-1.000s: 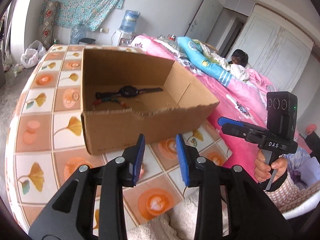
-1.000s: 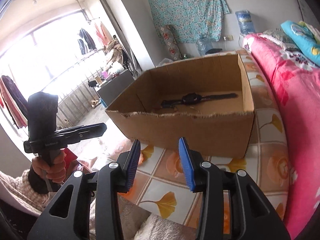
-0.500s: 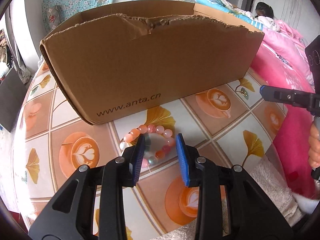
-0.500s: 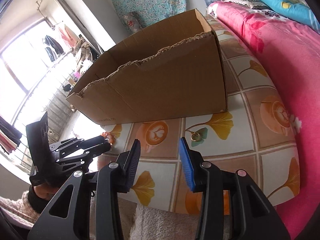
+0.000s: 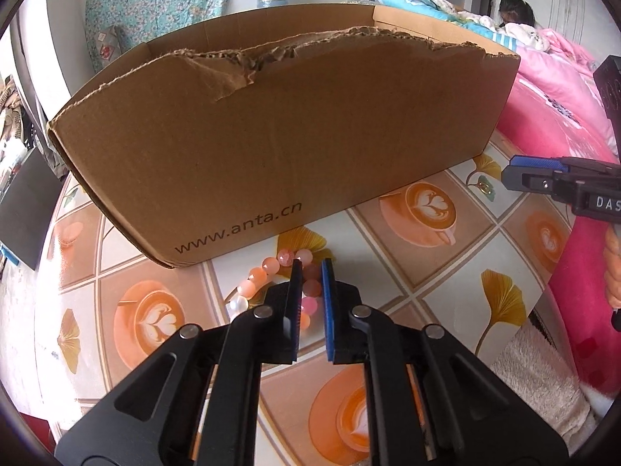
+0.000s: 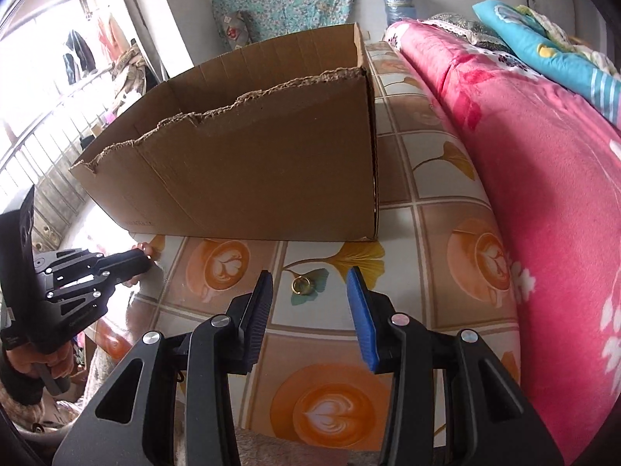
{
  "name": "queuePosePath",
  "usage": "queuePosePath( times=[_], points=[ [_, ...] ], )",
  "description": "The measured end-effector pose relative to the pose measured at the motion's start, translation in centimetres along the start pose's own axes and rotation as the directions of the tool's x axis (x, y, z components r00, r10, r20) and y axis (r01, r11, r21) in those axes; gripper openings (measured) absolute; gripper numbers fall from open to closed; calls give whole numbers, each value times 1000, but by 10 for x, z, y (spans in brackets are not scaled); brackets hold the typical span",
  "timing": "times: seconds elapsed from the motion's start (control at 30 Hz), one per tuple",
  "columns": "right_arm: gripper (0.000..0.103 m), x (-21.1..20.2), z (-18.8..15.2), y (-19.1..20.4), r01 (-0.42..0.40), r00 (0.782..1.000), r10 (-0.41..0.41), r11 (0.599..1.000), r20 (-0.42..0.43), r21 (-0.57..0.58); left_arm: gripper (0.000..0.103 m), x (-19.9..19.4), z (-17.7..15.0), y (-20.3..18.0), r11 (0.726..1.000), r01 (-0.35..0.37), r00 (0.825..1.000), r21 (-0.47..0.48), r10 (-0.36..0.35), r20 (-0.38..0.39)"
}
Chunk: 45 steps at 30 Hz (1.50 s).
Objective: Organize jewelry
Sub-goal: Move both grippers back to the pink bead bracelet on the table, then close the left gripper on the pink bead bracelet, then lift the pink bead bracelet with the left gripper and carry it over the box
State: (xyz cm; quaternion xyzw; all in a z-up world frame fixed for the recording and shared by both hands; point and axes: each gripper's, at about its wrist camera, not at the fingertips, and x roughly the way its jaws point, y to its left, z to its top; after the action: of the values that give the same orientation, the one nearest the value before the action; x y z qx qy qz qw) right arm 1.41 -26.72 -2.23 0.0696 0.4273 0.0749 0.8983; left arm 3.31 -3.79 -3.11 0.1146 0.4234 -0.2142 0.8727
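A bracelet of pink and orange beads (image 5: pixel 256 276) lies on the patterned tabletop (image 5: pixel 407 256) just in front of a cardboard box (image 5: pixel 271 136). My left gripper (image 5: pixel 311 268) points down at it, its jaws closing with the bracelet's right-hand beads pinched between the blue pads. In the right wrist view, a small gold ring (image 6: pixel 302 285) rests on the table near the box (image 6: pixel 252 178). My right gripper (image 6: pixel 309 275) hovers open just short of the ring, not touching it. The inside of the box is hidden.
A bed with a pink blanket (image 6: pixel 543 194) borders the table on the right. A person (image 5: pixel 516 7) lies at its far end. The box fills the table's middle. A fluffy cloth (image 5: pixel 543 369) hangs at the near edge.
Both grippers dropped from above the box to the tabletop in front of it. The left jaws narrowed around the bracelet's beads. The right jaws kept the same width.
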Motion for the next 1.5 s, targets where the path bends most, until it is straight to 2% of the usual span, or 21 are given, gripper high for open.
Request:
queuePosePath(
  times=[0.1, 0.5, 0.6, 1.5],
  points=[
    [38, 7, 1, 5, 23, 1000, -24, 999, -17, -47, 9, 0, 2, 3, 1000, 5, 1000, -22, -5, -4],
    [20, 22, 3, 15, 60, 997, -68, 988, -47, -143, 9, 0, 3, 5, 999, 11, 1000, -49, -11, -13],
    [11, 20, 2, 18, 53, 997, -62, 986, -54, -156, 9, 0, 5, 7, 999, 10, 1000, -53, -11, -17],
    [11, 13, 10, 21, 7, 999, -11, 995, -33, -104, 9, -2, 8, 6, 998, -2, 1000, -59, 0, -27]
  ],
)
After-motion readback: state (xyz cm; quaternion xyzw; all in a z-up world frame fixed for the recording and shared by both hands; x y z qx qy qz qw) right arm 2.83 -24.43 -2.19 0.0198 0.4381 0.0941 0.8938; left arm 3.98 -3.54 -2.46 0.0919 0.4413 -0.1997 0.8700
